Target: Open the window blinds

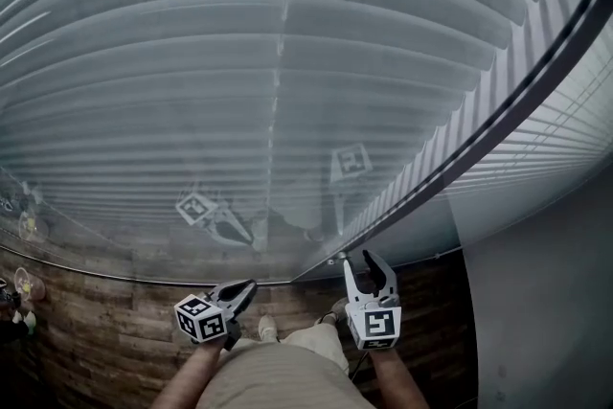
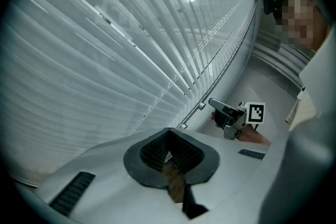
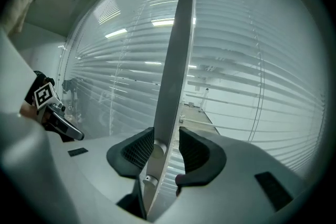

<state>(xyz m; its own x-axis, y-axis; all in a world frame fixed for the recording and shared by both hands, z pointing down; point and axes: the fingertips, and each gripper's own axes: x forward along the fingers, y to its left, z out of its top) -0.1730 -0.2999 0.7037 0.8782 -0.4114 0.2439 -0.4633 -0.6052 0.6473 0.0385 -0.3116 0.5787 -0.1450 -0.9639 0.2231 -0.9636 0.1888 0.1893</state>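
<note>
Pale slatted blinds (image 1: 239,62) hang closed across the window, filling most of the head view. A slim grey upright bar (image 3: 176,60) runs down the blind's right edge, with two small round knobs near its lower end. My right gripper (image 3: 167,136) is open around that lower end: the left pad lies close against the bar and a gap shows at the right pad. In the head view the right gripper (image 1: 362,261) points up at the foot of the dark bar (image 1: 498,115). My left gripper (image 1: 249,284) hangs lower left of it, shut and empty, away from the blinds (image 2: 105,50).
A second blind (image 1: 565,139) covers the window right of the bar, and a grey wall (image 1: 546,302) stands below it. Wood-plank floor (image 1: 96,321) lies underneath, with small objects (image 1: 24,287) at the far left. The person's shoe (image 1: 268,329) is below the grippers.
</note>
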